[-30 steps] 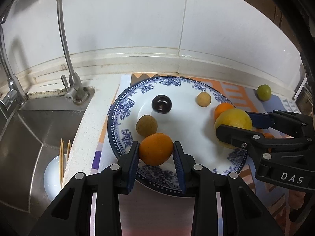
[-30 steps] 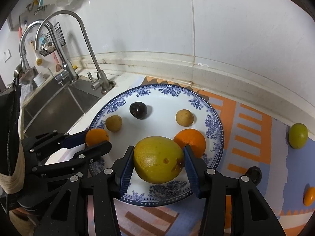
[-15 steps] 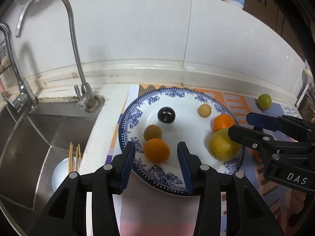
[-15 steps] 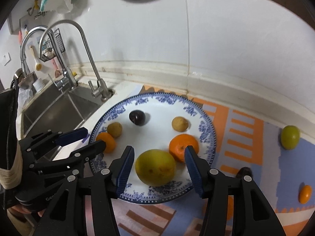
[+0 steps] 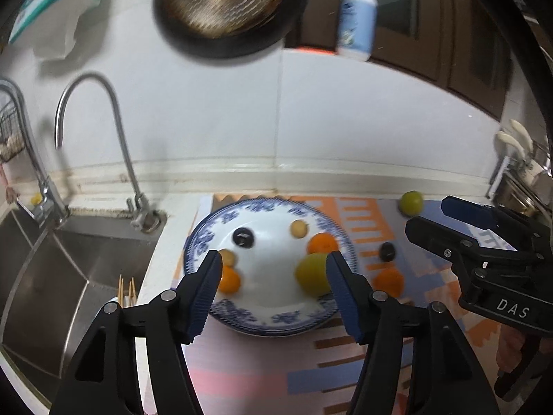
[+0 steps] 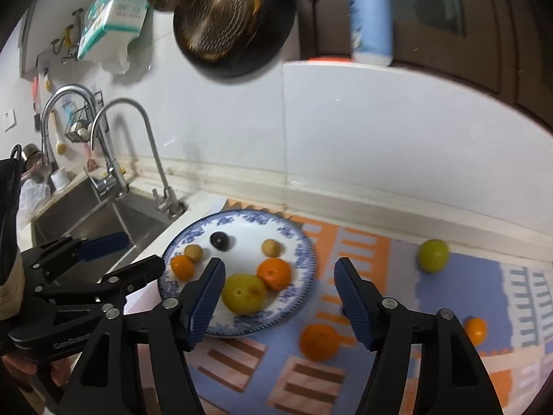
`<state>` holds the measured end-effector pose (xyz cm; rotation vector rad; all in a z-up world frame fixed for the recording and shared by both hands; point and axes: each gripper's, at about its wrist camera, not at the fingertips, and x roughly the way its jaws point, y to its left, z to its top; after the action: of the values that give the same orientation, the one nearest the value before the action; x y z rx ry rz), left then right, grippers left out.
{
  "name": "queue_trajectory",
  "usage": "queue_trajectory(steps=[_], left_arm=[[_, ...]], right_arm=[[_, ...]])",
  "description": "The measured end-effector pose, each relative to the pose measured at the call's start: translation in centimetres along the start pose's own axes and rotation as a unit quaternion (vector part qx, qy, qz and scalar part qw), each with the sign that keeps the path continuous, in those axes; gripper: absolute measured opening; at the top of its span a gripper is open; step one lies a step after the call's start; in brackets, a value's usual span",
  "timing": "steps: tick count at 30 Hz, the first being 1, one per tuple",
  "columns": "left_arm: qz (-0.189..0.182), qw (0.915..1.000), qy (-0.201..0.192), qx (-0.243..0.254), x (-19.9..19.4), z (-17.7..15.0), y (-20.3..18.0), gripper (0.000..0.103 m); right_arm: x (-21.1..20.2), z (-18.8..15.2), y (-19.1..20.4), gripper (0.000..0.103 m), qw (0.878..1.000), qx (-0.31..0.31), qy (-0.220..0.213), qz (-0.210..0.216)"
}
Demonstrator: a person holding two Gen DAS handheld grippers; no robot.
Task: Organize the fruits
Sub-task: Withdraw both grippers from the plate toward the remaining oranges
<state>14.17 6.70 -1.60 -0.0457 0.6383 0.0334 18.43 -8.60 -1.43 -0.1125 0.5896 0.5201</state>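
A blue-and-white plate (image 5: pixel 276 325) holds a small orange (image 5: pixel 230 280), a large yellow fruit (image 5: pixel 312 273), another orange (image 5: pixel 323 243), a dark plum (image 5: pixel 243 237) and two small tan fruits. My left gripper (image 5: pixel 273 259) hangs above the plate's near side, jaws opening, nothing between them. My right gripper (image 6: pixel 279 266) is likewise raised over the plate (image 6: pixel 293 304), jaws opening and empty, with the yellow fruit (image 6: pixel 244 293) lying below it. On the mat lie an orange (image 6: pixel 319 341), a green fruit (image 6: pixel 432 255) and a small orange (image 6: pixel 476 330).
A steel sink (image 5: pixel 69 269) with two taps lies left of the plate, with chopsticks (image 5: pixel 126 288) in it. A white tiled wall stands behind, with a dark pan (image 5: pixel 224 3) and a bottle (image 5: pixel 356 14) above. Another dark plum (image 5: pixel 387 251) rests on the patterned mat.
The left gripper let go of the small orange and the right one let go of the yellow fruit. Both rose, drew back from the plate, and their jaws spread wider.
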Motion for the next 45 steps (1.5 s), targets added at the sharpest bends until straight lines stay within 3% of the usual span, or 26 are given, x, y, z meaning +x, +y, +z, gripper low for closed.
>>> queue_trajectory(steps=[17,35,40,45], left_arm=[[-0.045,0.9986,-0.009,0.026,-3.5,-1.2,-6.8,0.077],[0.001,0.9994,-0.032,0.011,-3.6,-2.4,-11.6,0.086],[0.026,0.9994,-0.024,-0.003,-2.2,-2.9,-12.6,0.086],[0.035,0.9991,-0.01,0.02,-0.2,-3.0,-14.0,0.086]], right_arm=[[-7.8,-2.7,-4.7,0.073,0.996,0.043,-0.034,-0.075],[-10.7,-5.4,-9.6,0.073,0.988,0.03,-0.026,-0.149],[-9.6,-5.9,-11.5,0.073,0.99,0.03,-0.027,-0.138],[-7.7,-6.7,-13.6,0.073,0.991,0.036,-0.02,-0.127]])
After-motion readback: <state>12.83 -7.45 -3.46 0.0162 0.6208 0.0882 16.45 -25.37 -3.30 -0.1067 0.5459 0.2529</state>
